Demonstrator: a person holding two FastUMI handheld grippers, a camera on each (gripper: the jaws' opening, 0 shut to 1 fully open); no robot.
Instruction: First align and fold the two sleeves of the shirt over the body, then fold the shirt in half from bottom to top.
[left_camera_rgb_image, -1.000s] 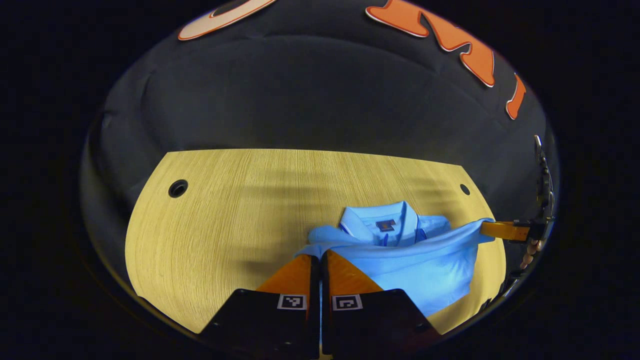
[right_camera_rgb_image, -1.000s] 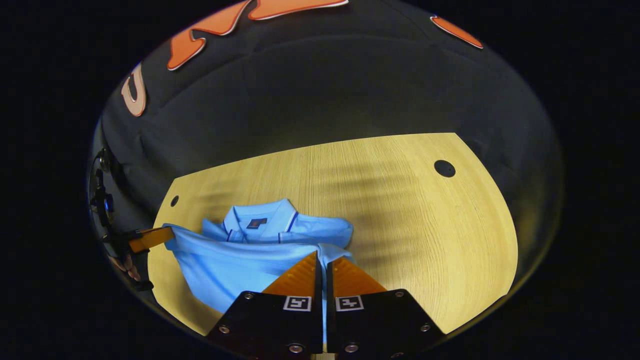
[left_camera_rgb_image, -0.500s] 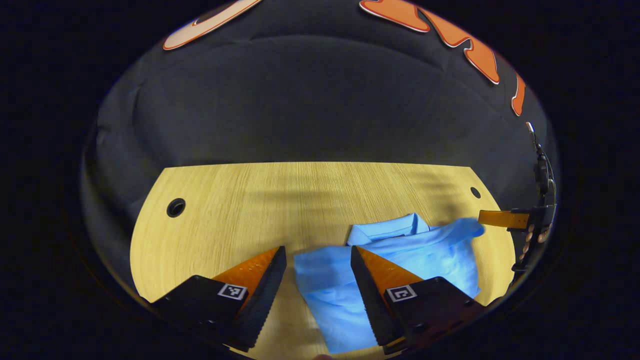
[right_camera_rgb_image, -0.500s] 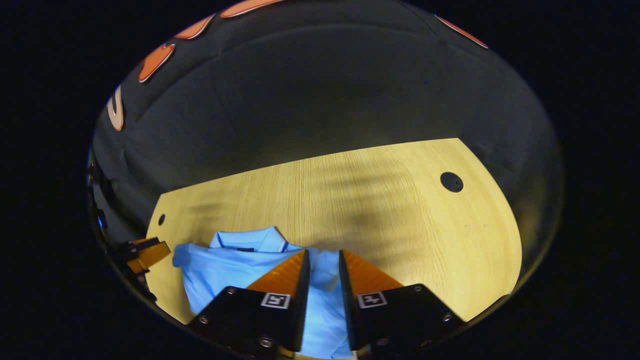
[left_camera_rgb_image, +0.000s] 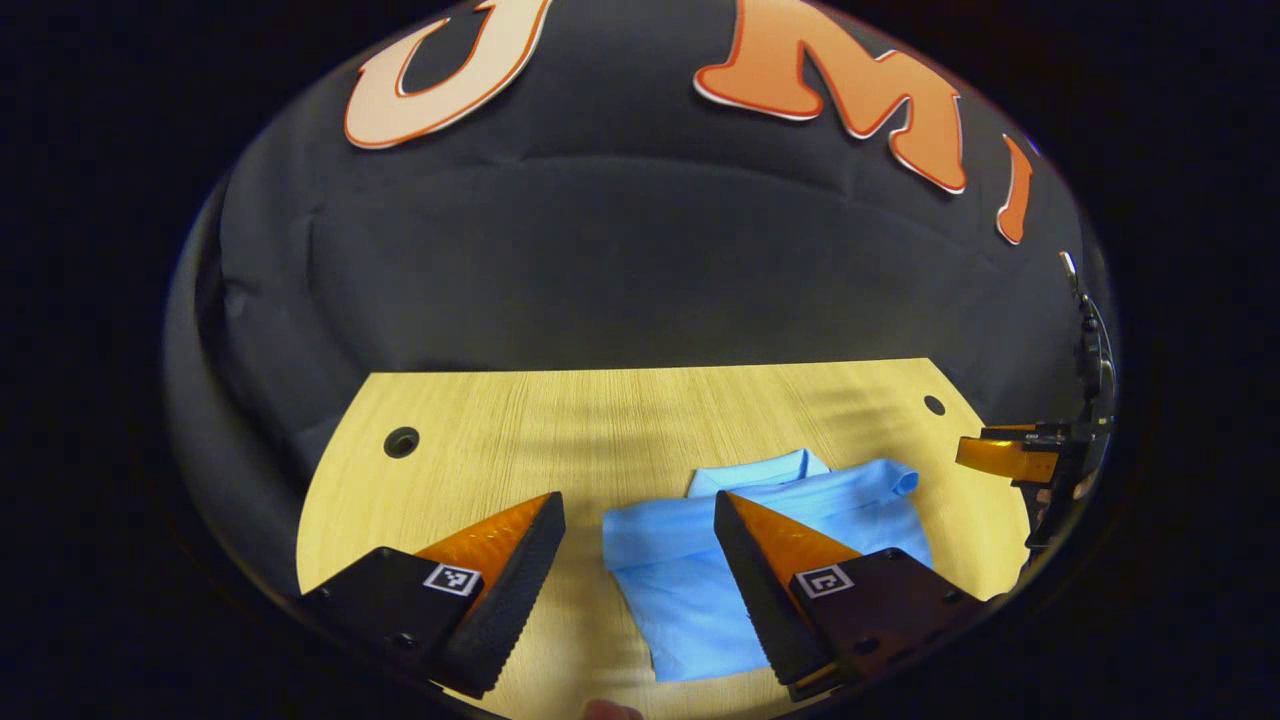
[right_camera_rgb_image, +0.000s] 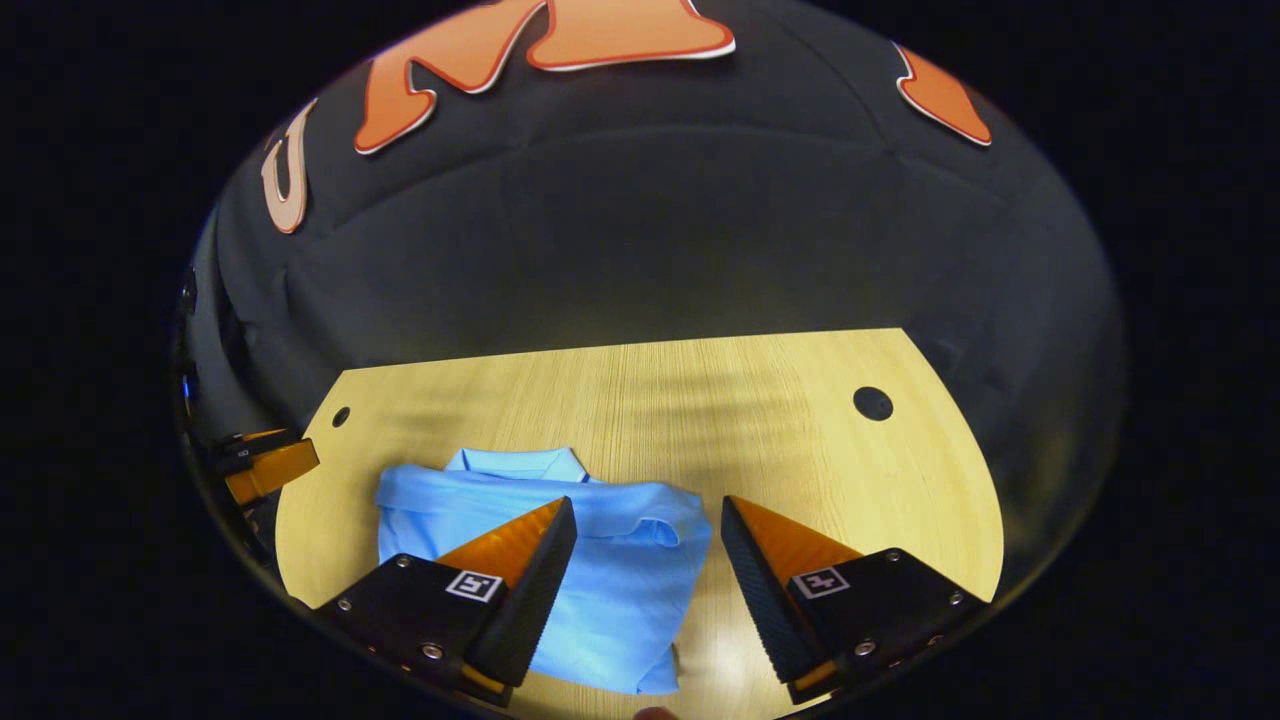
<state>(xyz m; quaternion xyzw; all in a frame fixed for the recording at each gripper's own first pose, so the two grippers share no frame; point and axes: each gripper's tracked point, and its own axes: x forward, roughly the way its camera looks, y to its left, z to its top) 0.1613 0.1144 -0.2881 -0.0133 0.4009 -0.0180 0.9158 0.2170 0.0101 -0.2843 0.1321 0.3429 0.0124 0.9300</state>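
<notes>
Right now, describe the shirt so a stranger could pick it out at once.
Start at the pale wooden table in front of the black cloth wall. Near its front edge lies the shirt, a light blue bundle folded in half, with the collar peeking out at the far side. It is the only soft, blue thing on the wood, lying free between the open left gripper and right gripper.

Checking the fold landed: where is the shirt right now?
The shirt lies folded on the table, near its front edge. In the left gripper view it sits right of centre; in the right gripper view, left of centre, collar toward the wall.
</notes>
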